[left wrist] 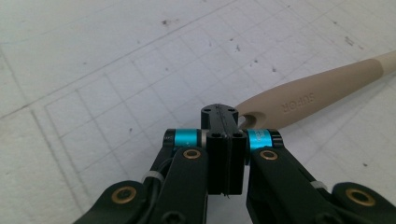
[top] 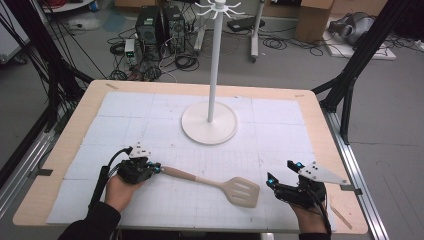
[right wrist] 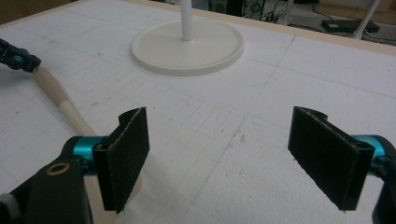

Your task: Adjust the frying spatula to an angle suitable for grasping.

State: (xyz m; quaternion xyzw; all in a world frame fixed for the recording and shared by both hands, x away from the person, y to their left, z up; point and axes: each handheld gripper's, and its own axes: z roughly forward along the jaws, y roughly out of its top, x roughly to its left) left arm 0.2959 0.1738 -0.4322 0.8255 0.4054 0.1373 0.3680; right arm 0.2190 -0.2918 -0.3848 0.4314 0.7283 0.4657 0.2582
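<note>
Left claw (top: 159,169) clenched at spatula (top: 220,183) handle end; right claw (top: 280,172) released.

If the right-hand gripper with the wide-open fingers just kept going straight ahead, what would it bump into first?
Probably the round white base of the hanger stand. The right gripper points over bare white gridded mat toward it, though depth is hard to judge. The beige slotted spatula lies off to its left.

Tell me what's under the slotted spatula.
The spatula lies flat on the white gridded mat covering the wooden table. Its head hides the mat directly beneath; nothing else shows there.
</note>
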